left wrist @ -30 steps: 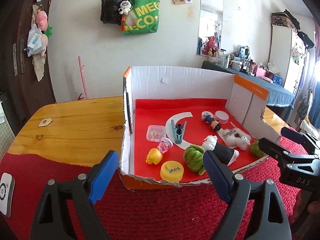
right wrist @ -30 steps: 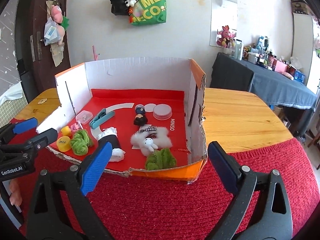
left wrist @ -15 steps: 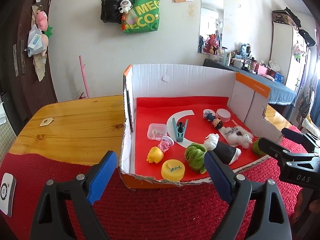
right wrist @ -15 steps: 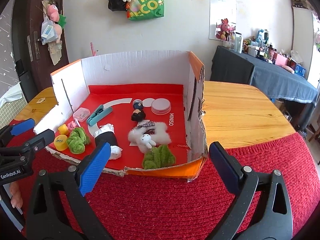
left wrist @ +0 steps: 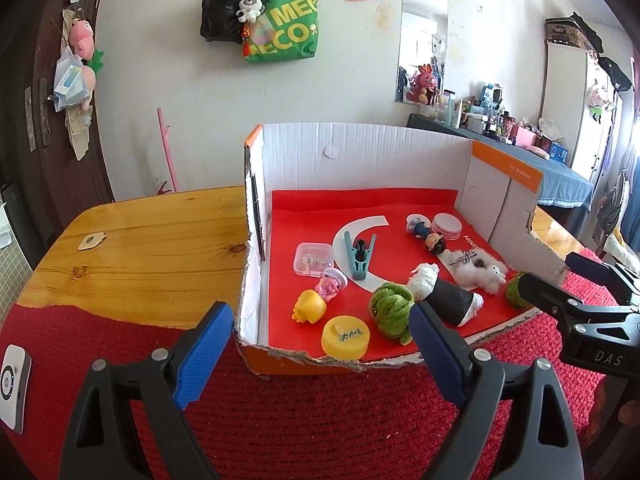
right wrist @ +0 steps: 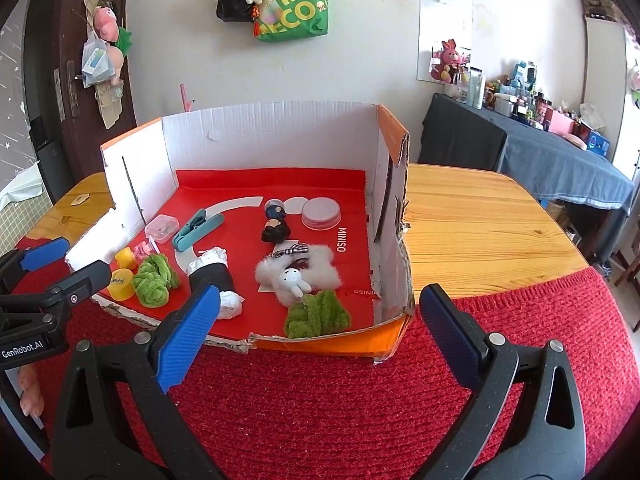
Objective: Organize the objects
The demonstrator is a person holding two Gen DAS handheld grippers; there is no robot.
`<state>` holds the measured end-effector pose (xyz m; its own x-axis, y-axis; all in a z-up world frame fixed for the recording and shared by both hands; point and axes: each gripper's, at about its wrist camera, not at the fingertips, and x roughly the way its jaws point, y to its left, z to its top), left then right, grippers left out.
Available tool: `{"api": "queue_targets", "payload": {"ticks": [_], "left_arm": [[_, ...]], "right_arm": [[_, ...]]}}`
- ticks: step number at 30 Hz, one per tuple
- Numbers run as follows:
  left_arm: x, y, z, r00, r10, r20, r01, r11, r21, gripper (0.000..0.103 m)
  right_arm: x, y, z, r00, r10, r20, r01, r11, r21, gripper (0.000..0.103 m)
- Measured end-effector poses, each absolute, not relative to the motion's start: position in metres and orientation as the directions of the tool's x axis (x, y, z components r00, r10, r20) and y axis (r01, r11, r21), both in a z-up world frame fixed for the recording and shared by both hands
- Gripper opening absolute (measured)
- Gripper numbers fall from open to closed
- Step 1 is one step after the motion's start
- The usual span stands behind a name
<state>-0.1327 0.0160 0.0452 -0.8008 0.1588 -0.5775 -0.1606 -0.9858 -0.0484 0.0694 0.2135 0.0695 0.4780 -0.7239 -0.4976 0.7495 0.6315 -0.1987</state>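
Partly hidden green scrunchie (left wrist: 514,295) behind right gripper (left wrist: 548,280).

Both grippers are just hanging side by side, pointing forward. The left gripper (left wrist: 320,344) has its blue-padded jaws spread wide with nothing between them. Same deal with the right gripper (right wrist: 316,334) (jaws wide apart, nothing held). A bit of the person's fingers (right wrist: 30,394) shows behind the left one.
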Motion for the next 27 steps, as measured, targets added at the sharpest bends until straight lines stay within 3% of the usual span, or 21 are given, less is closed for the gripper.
{"api": "queue_targets", "payload": {"ticks": [27], "left_arm": [[-0.133, 0.0156, 0.045, -0.8, 0.16, -0.578, -0.161, -0.986, -0.05, 0.092]], "right_arm": [[0.0684, 0.2133, 0.0713, 0.479, -0.724, -0.497, 0.745, 0.635, -0.206, 0.103]]}}
